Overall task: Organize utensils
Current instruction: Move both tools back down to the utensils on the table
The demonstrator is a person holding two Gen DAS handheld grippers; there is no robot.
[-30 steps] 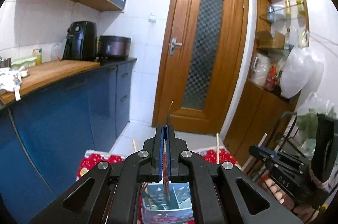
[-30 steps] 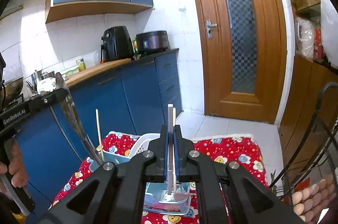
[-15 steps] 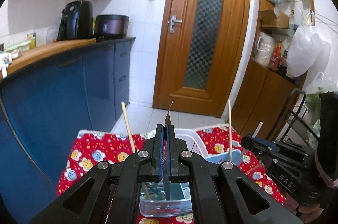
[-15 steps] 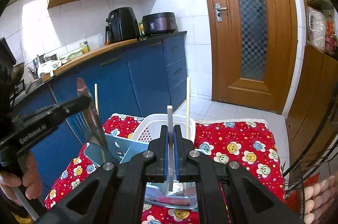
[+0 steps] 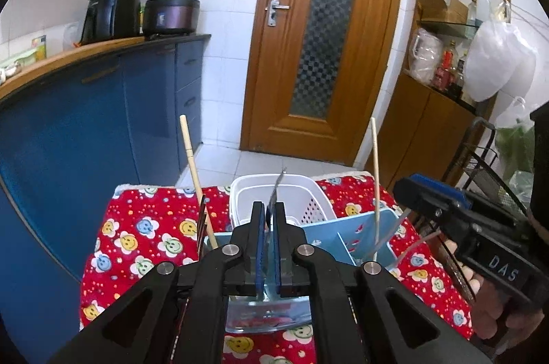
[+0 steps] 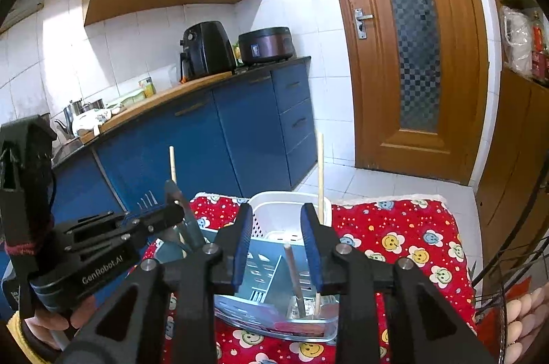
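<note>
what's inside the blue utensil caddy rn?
The blue caddy holds two upright pale chopsticks, a grey-handled utensil and dark-handled pieces at one end. The compartment bottoms are hidden by the dividers and both tools.

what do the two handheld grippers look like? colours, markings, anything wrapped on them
Both are matte black plastic linkage frames with silver pivot bolts and blue fingertip pads. The left gripper carries white "GenRobot.AI" lettering and a dark red band around its grip. The right gripper shows white "DAS" lettering on its side. A bare hand grips the left one, with a yellow cuff edge.
</note>
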